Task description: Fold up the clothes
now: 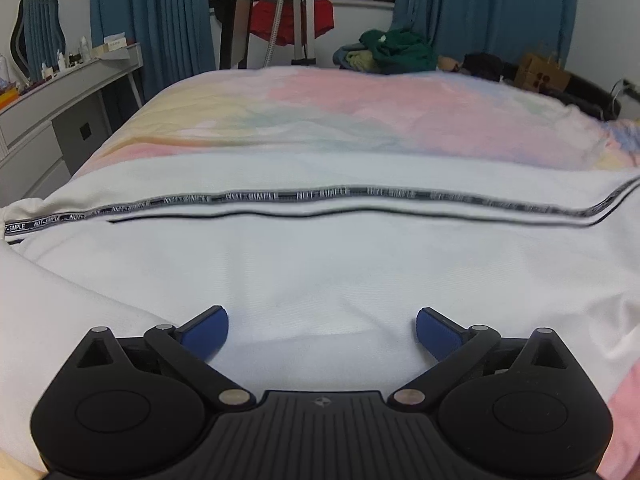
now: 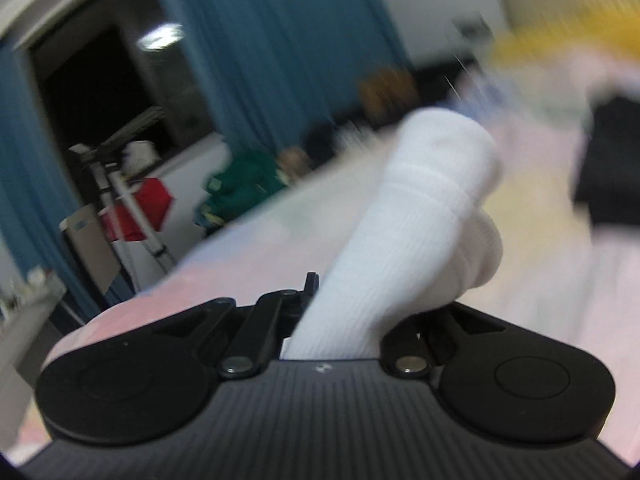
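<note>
White knit garment with a black lettered stripe spans the bed's near edge under the spread left claw, while the right claw, clamped on its ribbed cuff, should carry it over taut.

One white garment spread on one bed, with one lettered tape running across. One ribbed white cuff. Two tongs: left, right. Two blue pads. One heap of green clothes. One red garment. One tripod. One mirror.
</note>
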The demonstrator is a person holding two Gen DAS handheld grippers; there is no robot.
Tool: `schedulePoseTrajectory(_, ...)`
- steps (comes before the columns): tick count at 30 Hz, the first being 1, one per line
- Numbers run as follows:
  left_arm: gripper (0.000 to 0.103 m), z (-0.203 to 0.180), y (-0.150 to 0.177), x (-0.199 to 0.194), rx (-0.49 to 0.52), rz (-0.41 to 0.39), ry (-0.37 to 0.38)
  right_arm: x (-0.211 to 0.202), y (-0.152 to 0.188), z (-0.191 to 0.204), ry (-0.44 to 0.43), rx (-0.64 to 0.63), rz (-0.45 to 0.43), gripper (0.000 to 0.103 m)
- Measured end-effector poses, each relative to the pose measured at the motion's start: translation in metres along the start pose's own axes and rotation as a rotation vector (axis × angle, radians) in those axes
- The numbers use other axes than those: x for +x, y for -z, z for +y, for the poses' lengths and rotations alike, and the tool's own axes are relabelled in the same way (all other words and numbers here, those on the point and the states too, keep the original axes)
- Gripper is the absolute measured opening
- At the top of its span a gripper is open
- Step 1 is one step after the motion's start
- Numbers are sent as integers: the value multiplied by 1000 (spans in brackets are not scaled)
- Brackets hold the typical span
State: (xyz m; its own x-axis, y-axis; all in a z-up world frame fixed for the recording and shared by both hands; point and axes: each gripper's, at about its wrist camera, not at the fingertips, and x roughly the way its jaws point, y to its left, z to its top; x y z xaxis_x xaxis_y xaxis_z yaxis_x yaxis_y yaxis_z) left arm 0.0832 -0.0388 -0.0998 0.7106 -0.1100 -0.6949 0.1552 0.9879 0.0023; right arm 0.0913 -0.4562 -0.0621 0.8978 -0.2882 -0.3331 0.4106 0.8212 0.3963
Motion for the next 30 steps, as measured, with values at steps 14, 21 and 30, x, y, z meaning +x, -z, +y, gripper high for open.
schedulePoseTrajectory(14, 101, 93, -13, -72, -356, -196, 58, -104, 197, 270, -394, -712, 101, 11)
schedulePoseTrajectory(21, 101, 97, -11, -71, -381, -193, 100, -86, 266, 263, -400, -782, 262, 12)
schedulePoseTrajectory(30, 101, 83, -8, -67, -333, -186, 118, -103, 229, 272, -544, -744, 431, 58)
